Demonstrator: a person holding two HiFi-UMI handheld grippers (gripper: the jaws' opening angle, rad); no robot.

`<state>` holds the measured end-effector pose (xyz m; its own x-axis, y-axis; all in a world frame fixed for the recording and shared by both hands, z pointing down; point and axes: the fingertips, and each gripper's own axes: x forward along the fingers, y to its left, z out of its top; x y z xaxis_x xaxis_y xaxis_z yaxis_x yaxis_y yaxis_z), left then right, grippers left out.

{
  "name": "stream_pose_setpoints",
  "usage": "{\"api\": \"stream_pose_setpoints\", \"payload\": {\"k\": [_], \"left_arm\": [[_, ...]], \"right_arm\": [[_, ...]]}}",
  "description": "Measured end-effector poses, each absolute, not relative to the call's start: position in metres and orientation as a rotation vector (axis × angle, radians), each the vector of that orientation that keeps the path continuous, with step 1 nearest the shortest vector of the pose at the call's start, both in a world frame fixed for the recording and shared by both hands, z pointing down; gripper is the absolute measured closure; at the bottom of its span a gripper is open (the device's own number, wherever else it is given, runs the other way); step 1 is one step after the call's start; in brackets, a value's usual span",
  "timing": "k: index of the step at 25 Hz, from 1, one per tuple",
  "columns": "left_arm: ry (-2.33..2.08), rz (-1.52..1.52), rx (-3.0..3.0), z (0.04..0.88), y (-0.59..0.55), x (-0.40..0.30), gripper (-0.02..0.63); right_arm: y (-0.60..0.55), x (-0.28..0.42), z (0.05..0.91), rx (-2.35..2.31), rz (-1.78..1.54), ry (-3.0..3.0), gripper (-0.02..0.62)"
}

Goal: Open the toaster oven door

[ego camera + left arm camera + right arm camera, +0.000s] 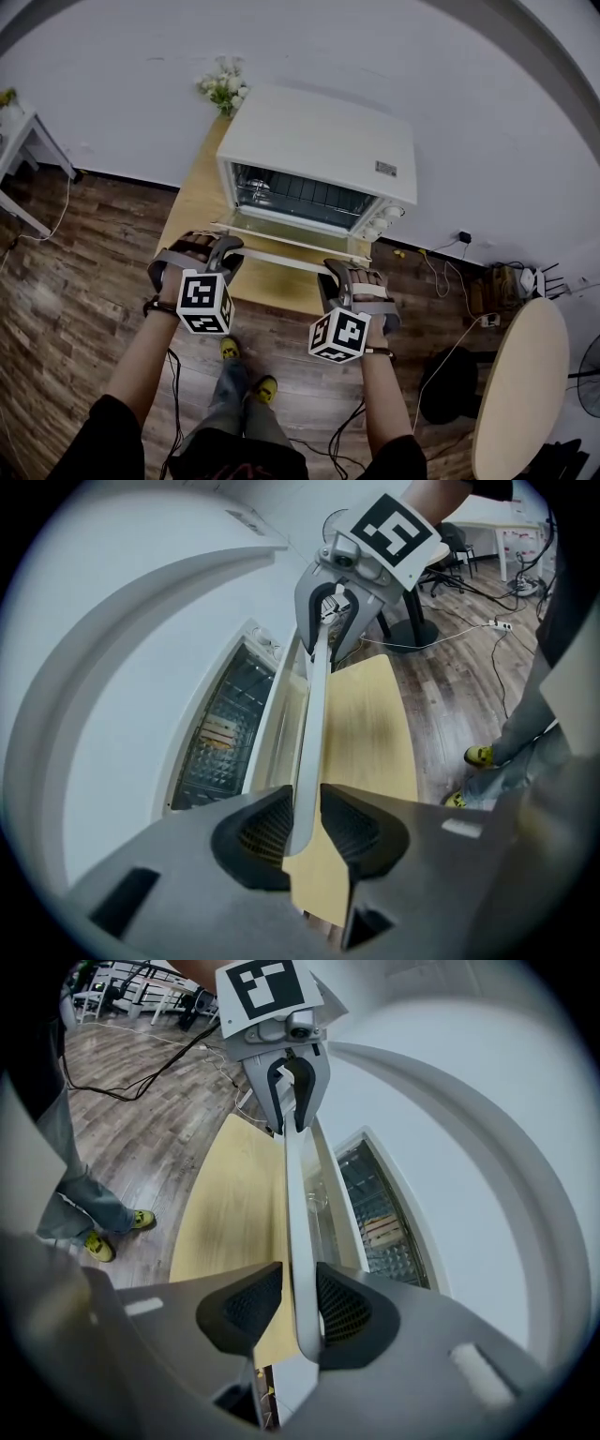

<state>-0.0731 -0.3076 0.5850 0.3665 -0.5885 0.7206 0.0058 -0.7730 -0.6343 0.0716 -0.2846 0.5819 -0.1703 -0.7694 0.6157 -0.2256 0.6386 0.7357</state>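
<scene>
Task status: largely done. The toaster oven stands at the far end of the wooden worktop, close to the wall. Its door is swung down on its bottom hinge and lies close to level out over the worktop, so the cavity is fully exposed.

Grip: your left hand-held gripper is clamped on one end of the door's handle. Your right hand-held gripper is clamped on the other end. In each gripper view the bar sits squarely between the pads, with both pads against it.

Remaining: in my judgement, little. Ease the door down through whatever travel is left until it rests at its stop, then let go of the handle with both grippers.

Contents: a wire rack spans the cavity. The two gripper views show a pale tan patch low inside. You cannot tell from here whether it is food or part of the oven. Nothing lies on the opened door.
</scene>
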Motion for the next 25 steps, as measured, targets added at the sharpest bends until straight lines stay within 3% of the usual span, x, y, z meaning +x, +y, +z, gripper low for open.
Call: {"api": "stream_pose_setpoints", "payload": {"k": [25], "left_arm": [[0.531,-1.395,-1.993,0.645,-0.279,-0.082,0.528]], "right_arm": [[-0.249,0.067,0.636,0.875,-0.678,-1.652,0.479]]}}
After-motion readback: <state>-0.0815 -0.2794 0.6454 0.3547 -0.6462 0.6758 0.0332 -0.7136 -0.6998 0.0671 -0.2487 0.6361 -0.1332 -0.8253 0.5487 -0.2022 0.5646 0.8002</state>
